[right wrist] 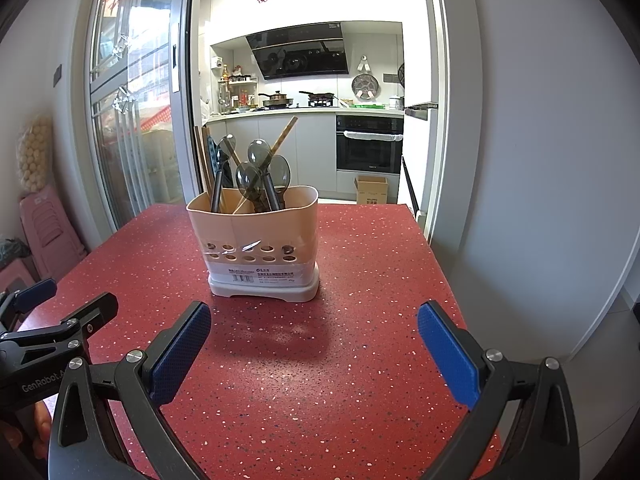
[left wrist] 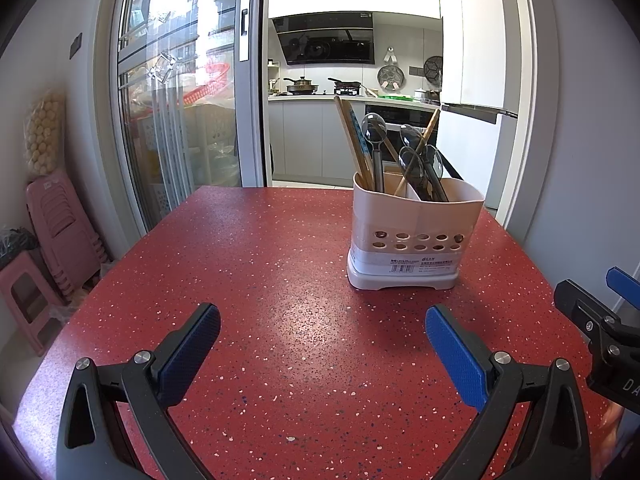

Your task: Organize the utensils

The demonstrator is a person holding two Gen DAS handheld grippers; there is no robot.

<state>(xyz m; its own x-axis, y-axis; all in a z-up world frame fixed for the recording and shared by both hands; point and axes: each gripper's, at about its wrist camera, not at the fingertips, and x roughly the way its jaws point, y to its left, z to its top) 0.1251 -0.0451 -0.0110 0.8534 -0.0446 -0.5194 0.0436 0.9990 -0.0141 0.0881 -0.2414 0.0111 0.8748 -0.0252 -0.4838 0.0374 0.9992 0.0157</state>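
A pale plastic utensil holder [left wrist: 412, 236] [right wrist: 256, 240] stands on the red speckled table [left wrist: 260, 300] [right wrist: 360, 280]. It holds several dark spoons [left wrist: 374, 128] [right wrist: 260, 156] and wooden chopsticks [left wrist: 350, 136] [right wrist: 286, 132], all upright or leaning. My left gripper [left wrist: 322, 332] is open and empty, short of the holder and left of it. My right gripper [right wrist: 314, 332] is open and empty, in front of the holder. Each gripper shows at the edge of the other's view: the right one [left wrist: 592, 304], the left one [right wrist: 52, 308].
The table ends at a doorway into a kitchen. A glass sliding door [left wrist: 176, 112] is at the far left. Pink stools [left wrist: 52, 224] stand left of the table. A white wall [right wrist: 540, 160] is close on the right.
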